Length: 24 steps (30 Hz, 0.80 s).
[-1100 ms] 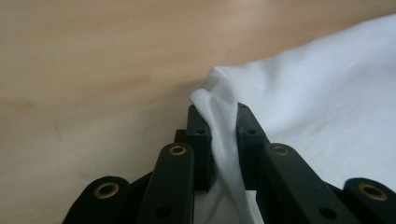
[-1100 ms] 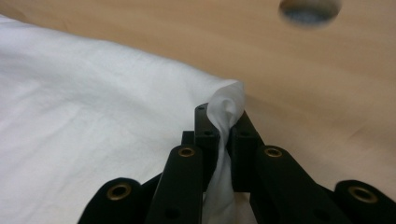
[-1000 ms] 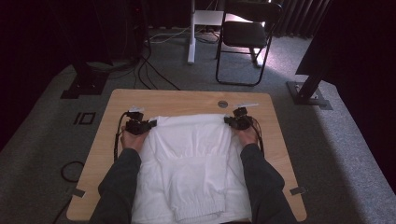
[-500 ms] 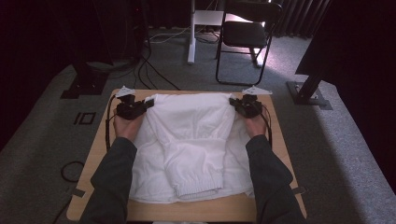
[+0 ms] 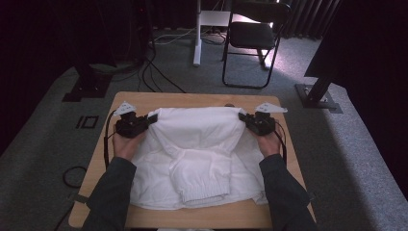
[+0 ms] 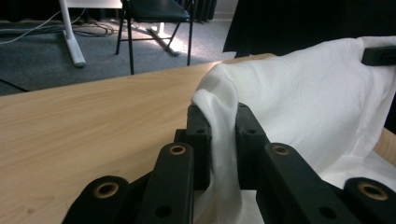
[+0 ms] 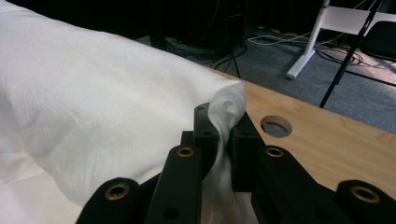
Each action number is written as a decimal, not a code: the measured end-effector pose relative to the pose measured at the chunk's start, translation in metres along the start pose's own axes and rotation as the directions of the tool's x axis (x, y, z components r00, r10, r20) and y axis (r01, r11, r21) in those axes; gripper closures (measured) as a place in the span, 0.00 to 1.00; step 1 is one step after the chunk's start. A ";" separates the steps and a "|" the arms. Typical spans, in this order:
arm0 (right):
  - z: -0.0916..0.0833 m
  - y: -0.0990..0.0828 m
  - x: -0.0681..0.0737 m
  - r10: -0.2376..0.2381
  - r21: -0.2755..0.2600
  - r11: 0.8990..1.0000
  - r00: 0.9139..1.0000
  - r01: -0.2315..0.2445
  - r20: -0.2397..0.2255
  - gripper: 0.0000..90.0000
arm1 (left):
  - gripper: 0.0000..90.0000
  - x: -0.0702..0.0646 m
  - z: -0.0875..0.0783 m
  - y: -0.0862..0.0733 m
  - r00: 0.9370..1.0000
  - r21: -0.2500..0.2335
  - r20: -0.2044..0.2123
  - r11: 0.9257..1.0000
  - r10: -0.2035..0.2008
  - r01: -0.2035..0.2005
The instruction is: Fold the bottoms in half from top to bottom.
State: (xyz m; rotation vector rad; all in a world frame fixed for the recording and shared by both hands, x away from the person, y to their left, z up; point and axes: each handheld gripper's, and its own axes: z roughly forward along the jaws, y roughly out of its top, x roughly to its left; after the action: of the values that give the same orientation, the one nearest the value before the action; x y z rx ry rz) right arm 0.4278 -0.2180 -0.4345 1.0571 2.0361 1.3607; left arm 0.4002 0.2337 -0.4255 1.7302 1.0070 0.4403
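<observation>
A white garment [image 5: 197, 154] lies spread on the wooden table [image 5: 144, 101], its far edge lifted and stretched between both grippers. My left gripper [image 5: 150, 119] is shut on the far left corner of the cloth; in the left gripper view the fabric [image 6: 224, 121] is pinched between the black jaws of the left gripper [image 6: 222, 123]. At the far right, my right gripper [image 5: 243, 117] is shut on the other corner, and the right gripper view shows the cloth [image 7: 226, 105] bunched between the jaws of the right gripper [image 7: 223, 125]. A ribbed hem [image 5: 204, 192] lies folded over near the front.
A round hole [image 7: 276, 126] sits in the tabletop near the far edge. Beyond the table stand a black chair [image 5: 252, 36] and a white stand leg [image 5: 197, 33] on grey carpet, with cables [image 5: 144, 72] trailing at the left. Bare wood lies along the table's far edge.
Both hands have lifted the garment's far edge and carried it farther from the person and wider apart, stretching the cloth between them. More of the garment has come up onto the table.
</observation>
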 end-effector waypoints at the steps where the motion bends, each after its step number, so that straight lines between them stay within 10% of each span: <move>1: -0.002 -0.002 0.001 0.001 0.002 1.000 1.000 -0.001 -0.001 0.93 | 0.90 -0.002 -0.003 -0.003 1.000 0.000 0.007 1.000 0.005 -0.005; 12: -0.028 -0.042 0.017 -0.011 0.016 1.000 0.999 0.012 -0.047 0.93 | 0.91 -0.026 -0.031 -0.040 0.998 0.032 0.051 0.999 0.042 -0.044; 24: -0.043 -0.101 0.033 0.048 0.098 0.994 0.995 -0.039 -0.085 0.93 | 0.91 -0.042 -0.033 -0.097 0.995 0.179 0.097 0.983 0.030 -0.048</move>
State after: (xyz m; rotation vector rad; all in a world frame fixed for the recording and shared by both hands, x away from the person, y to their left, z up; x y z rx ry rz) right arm 0.3429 -0.2368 -0.5092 1.1072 2.1731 1.3644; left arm 0.3130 0.2306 -0.4927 1.9182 0.9710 0.2955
